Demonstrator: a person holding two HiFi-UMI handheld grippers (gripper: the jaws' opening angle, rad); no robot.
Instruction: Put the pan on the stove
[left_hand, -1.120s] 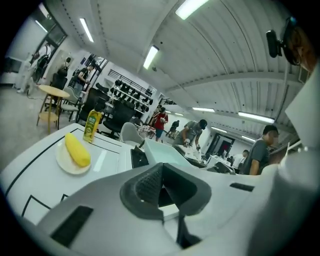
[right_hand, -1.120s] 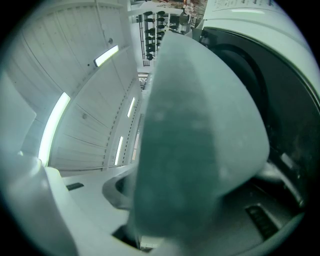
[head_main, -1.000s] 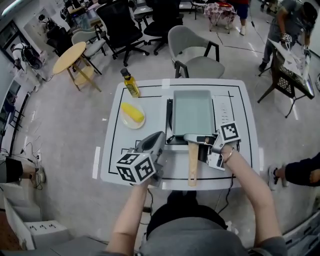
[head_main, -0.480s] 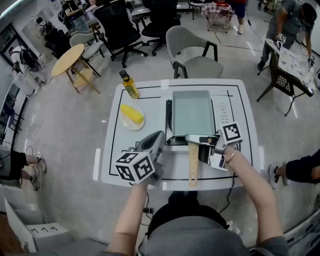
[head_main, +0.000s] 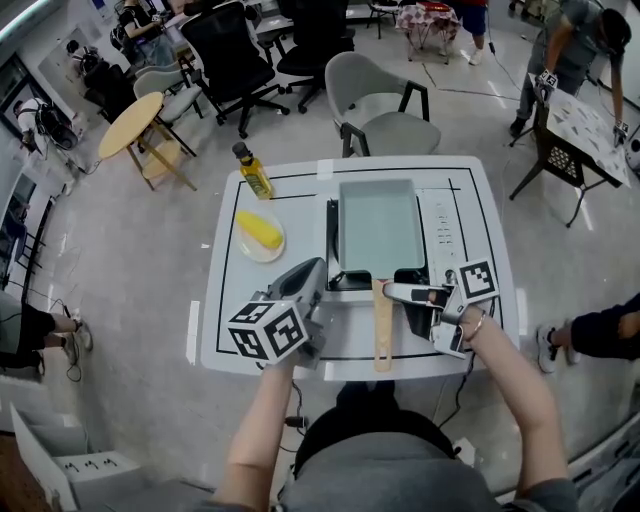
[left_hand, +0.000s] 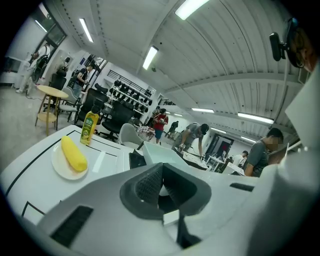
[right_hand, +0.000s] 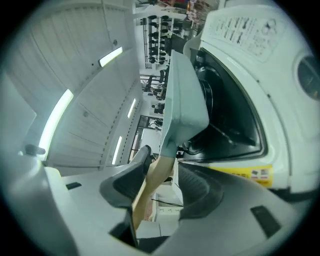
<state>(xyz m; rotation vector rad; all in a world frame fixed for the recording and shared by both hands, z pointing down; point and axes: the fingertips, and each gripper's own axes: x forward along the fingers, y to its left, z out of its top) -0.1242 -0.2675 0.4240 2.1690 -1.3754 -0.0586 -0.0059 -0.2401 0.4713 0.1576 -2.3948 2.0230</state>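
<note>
Oil bottle (head_main: 255, 176) stands near plate (head_main: 254, 251) of yellow food (head_main: 260, 229).

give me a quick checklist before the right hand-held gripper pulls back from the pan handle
1. Pan placed: ok. The pan sits over the stove.
2. Grip released: ok. The right hand-held gripper has just been opening its jaws, which now stand apart with the wooden handle between them, unclamped.
3. Handle free of both pads: cannot tell. It runs close along one jaw.
4. Left hand-held gripper: ok. It is shut, empty and apart from the handle.
5. Bystanders clear: ok. The plate and bottle stand on the table's far left side.
</note>
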